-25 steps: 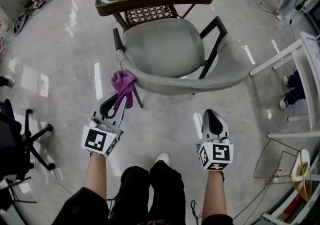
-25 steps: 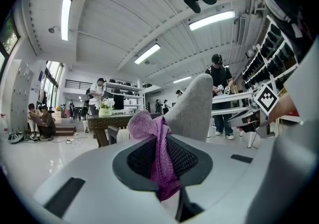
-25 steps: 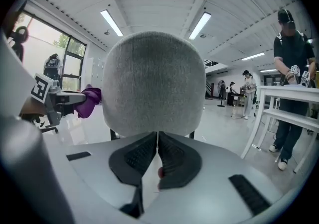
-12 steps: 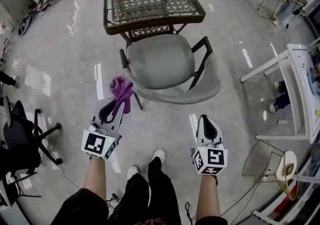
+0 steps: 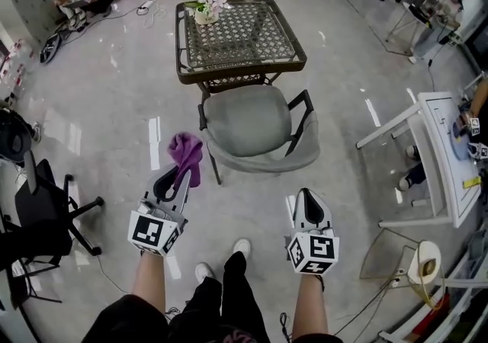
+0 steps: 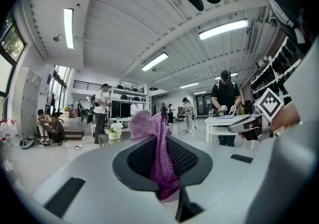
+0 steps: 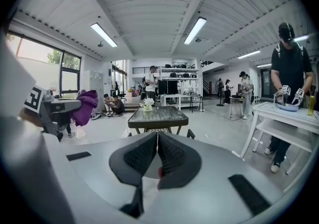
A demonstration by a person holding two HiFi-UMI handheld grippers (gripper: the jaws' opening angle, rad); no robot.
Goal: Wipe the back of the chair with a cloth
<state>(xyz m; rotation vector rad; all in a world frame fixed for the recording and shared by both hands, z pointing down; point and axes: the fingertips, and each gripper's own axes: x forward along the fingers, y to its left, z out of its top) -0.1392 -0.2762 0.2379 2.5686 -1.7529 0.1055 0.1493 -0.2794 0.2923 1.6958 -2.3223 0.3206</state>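
Observation:
The grey chair (image 5: 248,119) stands on the floor ahead of me, its curved back (image 5: 263,164) on my side. A purple cloth (image 5: 185,152) hangs from my left gripper (image 5: 180,174), which is shut on it; it is left of the chair back and apart from it. In the left gripper view the cloth (image 6: 158,153) sticks up between the closed pads of the left gripper (image 6: 162,141). My right gripper (image 5: 306,198) is held below the chair back, shut, with nothing in it. The right gripper view shows the right gripper (image 7: 157,138) closed and the cloth (image 7: 85,106) off to the left.
A glass-topped wicker table (image 5: 240,36) with a flower pot (image 5: 204,10) stands beyond the chair. A black office chair (image 5: 38,204) is at the left, a white table (image 5: 438,158) at the right. People sit and stand at the room's far side. My feet (image 5: 242,246) are below.
The cloth lay against the left end of the chair back a second ago; now it is clear of it. The whole view has drawn back, so the chair looks smaller and farther.

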